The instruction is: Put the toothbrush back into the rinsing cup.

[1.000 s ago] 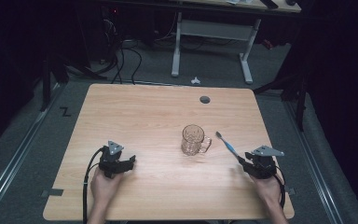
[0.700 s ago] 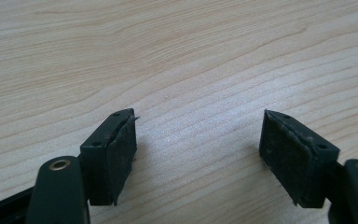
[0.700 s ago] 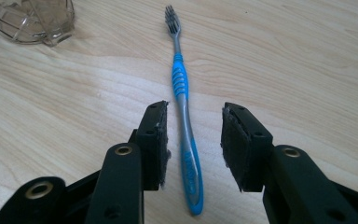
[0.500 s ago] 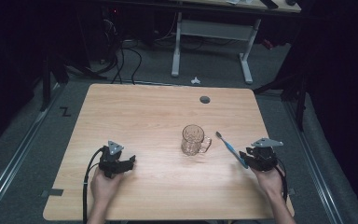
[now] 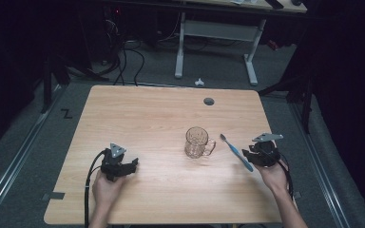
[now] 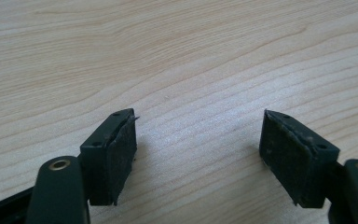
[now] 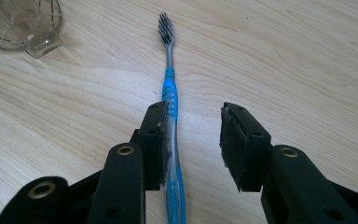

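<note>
Right gripper [image 5: 253,159] now farther up the table beside the toothbrush [image 5: 236,152], jaws slightly narrower around its handle

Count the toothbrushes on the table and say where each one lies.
1. A blue toothbrush lies flat on the wooden table, to the right of the glass mug, its bristles pointing away from the person. Its handle runs between the open jaws of the right gripper.
</note>
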Motion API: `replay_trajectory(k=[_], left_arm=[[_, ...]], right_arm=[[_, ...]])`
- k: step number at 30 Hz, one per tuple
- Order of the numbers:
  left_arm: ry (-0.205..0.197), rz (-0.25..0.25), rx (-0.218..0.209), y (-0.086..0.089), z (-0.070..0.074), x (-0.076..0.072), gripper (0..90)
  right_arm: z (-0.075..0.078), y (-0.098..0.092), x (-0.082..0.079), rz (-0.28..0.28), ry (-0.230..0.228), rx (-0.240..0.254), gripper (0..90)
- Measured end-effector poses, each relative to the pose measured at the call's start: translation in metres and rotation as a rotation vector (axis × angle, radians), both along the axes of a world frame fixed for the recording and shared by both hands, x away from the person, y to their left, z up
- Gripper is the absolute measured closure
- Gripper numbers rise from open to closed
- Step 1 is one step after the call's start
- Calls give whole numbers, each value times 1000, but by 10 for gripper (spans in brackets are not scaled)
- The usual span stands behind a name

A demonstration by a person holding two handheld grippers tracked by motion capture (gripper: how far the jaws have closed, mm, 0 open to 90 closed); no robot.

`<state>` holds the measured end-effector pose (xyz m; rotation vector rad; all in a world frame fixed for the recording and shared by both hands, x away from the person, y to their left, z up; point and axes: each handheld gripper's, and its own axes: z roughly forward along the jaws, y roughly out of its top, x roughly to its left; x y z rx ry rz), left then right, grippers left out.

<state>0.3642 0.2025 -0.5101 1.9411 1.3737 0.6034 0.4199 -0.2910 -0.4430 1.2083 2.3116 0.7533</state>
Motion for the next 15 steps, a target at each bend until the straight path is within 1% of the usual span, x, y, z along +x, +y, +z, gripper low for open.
replay_trajectory(k=[5, 8, 9, 15], left_arm=[[0, 0, 0, 0, 0, 0, 278], [0, 0, 0, 0, 0, 0, 278], [0, 0, 0, 0, 0, 0, 278], [0, 0, 0, 0, 0, 0, 278]], right_arm=[[0, 4, 8, 8, 24, -19, 624], [2, 7, 11, 15, 30, -23, 624], [2, 8, 12, 17, 37, -20, 624], [3, 13, 23, 25, 69, -43, 624]])
